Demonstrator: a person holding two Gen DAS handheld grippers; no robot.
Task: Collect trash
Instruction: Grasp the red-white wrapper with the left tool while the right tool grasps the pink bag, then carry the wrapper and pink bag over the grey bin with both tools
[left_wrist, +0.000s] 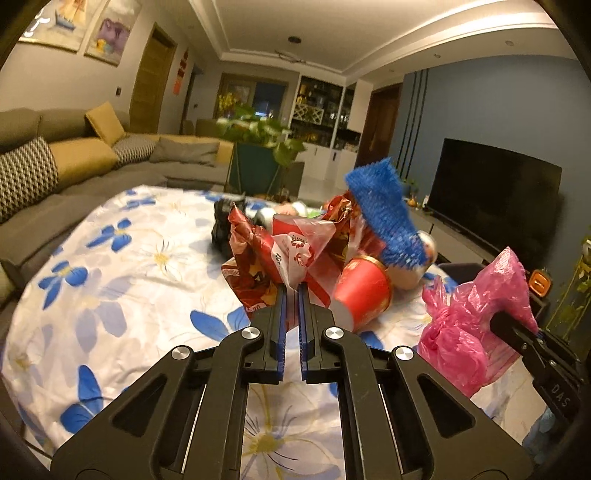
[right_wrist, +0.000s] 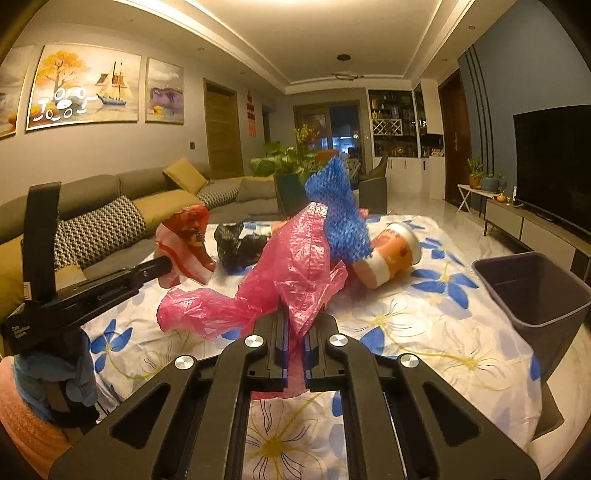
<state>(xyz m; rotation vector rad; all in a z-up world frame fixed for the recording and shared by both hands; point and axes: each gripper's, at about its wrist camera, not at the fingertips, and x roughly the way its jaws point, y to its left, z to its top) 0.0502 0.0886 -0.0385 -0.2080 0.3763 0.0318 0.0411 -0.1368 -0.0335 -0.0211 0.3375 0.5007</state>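
Both tongs, likely clamped: wrapper (left_wrist: 295, 254), pink bag (right_wrist: 295, 280).

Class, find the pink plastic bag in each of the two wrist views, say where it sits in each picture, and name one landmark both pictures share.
Left wrist view: the pink plastic bag is at the lower right, pinched by the right gripper.
Right wrist view: the bag fills the centre, rising from the closed fingers at the bottom.
Shared landmark: the blue mesh net sticking up from the trash pile.
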